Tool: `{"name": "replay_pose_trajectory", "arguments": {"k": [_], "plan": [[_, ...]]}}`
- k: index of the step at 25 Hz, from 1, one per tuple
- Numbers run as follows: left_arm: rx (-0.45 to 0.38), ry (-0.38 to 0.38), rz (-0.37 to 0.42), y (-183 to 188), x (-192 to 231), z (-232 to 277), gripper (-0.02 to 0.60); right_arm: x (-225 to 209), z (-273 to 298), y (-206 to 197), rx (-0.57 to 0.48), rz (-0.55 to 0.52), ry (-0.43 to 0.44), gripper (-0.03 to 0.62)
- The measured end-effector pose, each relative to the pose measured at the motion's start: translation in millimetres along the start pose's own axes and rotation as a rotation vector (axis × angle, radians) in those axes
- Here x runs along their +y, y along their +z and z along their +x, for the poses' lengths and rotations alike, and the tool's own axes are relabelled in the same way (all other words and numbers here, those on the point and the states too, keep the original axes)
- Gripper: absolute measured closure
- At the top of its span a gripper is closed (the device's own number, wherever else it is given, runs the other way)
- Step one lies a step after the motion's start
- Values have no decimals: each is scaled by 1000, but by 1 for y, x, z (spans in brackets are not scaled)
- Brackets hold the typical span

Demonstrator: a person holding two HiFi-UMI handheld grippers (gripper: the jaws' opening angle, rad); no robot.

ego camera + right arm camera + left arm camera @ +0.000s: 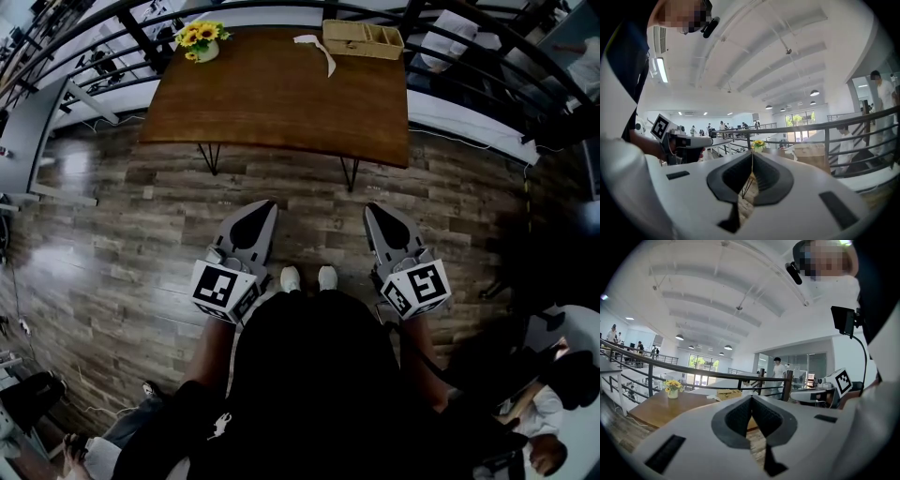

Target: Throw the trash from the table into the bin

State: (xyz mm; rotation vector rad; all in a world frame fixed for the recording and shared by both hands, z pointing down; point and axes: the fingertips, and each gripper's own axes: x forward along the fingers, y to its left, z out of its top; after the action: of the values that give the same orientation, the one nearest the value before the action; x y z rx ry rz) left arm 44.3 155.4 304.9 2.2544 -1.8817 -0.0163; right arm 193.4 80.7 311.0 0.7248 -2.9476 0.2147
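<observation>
Since both sets of jaws are pressed together with nothing in them, my left gripper (751,398) and right gripper (752,155) are basically just parked in front of me, side by side, pointing roughly level toward the table (281,108). Neither one is anywhere near the trash yet. That's the white paper strip (311,41) lying on the far side of the tabletop, near the basket (361,52) in the far right corner. A little pot of sunflowers (202,37) sits off in the far left corner.

I can't spot an obvious bin from here. My guess is the step in hand is the approach: walk up to the table edge, open the right jaws before reaching, and come at the wide end of the strip low and flat so it gets pinched, not pushed around. Paper that thin will probably slide. Both arms are tucked close to my body, well apart from the table.
</observation>
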Motion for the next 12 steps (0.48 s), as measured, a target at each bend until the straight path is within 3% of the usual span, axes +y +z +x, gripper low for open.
{"name": "replay_pose_trajectory", "arguments": {"k": [12], "plan": [[-13,-42,16,1,23,-7,569,12,10,1,12,-27,-53,580]]}}
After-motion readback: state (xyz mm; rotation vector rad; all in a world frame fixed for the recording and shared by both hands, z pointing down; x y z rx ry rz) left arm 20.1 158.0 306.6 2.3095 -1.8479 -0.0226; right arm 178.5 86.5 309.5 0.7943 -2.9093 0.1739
